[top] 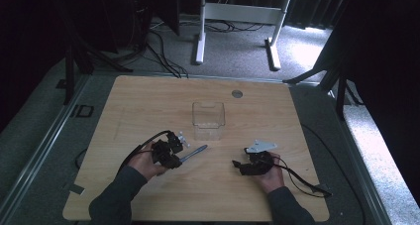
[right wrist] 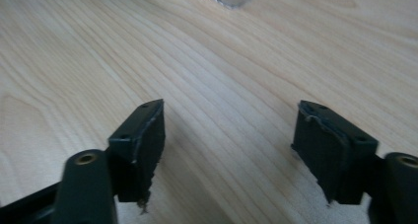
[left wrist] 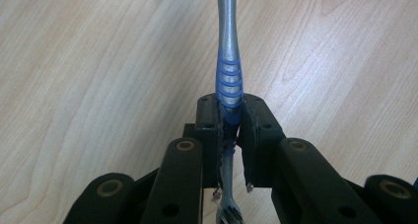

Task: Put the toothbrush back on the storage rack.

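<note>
Left fingers (left wrist: 229, 118) on toothbrush (left wrist: 227, 61) (right apart)

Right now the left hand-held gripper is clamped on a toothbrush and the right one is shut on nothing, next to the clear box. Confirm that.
One thing is wrong: the right hand-held gripper is open, its jaws wide apart over bare table in the right gripper view. The left hand-held gripper is indeed clamped on the toothbrush, near the clear box.

1 toothbrush (left wrist: 228, 71), 1 clear box (top: 208, 119), 1 table (top: 148, 101).
</note>
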Demonstrator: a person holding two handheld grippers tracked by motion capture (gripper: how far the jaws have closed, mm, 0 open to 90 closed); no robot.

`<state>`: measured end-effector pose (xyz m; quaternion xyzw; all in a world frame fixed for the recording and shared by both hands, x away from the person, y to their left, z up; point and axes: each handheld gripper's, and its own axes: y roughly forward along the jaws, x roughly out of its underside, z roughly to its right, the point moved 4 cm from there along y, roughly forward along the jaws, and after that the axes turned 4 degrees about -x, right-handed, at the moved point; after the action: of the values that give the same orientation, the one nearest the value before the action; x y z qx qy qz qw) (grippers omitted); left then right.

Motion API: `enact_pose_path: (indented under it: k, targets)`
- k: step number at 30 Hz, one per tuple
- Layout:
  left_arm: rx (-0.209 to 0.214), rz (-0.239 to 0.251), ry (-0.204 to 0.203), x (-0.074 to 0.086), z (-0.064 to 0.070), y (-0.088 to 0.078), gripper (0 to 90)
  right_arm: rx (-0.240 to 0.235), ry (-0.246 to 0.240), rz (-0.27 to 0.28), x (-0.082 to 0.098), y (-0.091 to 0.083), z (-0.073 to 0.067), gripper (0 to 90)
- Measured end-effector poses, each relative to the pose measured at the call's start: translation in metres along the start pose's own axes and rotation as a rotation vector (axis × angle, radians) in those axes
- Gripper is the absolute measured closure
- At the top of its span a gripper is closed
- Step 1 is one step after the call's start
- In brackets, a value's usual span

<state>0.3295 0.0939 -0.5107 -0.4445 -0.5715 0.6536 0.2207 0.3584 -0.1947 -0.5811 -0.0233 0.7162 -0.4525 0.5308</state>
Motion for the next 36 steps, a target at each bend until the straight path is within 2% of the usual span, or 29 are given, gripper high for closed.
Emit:
enact_pose_path:
  k: [9, 13, 20, 22, 28, 36]
  targets:
    - [-0.006, 0.029, 0.044, -0.005, 0.003, -0.006, 79.2, -0.049, 0.010, 0.033, -0.003, -0.012, -0.005, 38.5]
    - [0.008, 0.040, 0.059, -0.008, 0.004, -0.008, 79.2, -0.082, 0.021, 0.043, -0.004, -0.019, -0.007, 43.6]
    - [0.006, 0.072, 0.105, -0.012, 0.009, -0.014, 79.2, -0.150, 0.017, 0.092, -0.007, -0.034, -0.015, 48.0]
    - [0.008, 0.082, 0.114, -0.012, 0.009, -0.015, 79.2, -0.172, 0.004, 0.102, -0.009, -0.037, -0.017, 48.7]
    - [0.013, 0.080, 0.136, -0.013, 0.011, -0.016, 79.2, -0.196, -0.036, 0.110, -0.014, -0.042, -0.025, 50.6]
    - [0.027, 0.087, 0.181, -0.018, 0.016, -0.018, 79.2, -0.217, -0.052, 0.124, -0.017, -0.048, -0.027, 53.9]
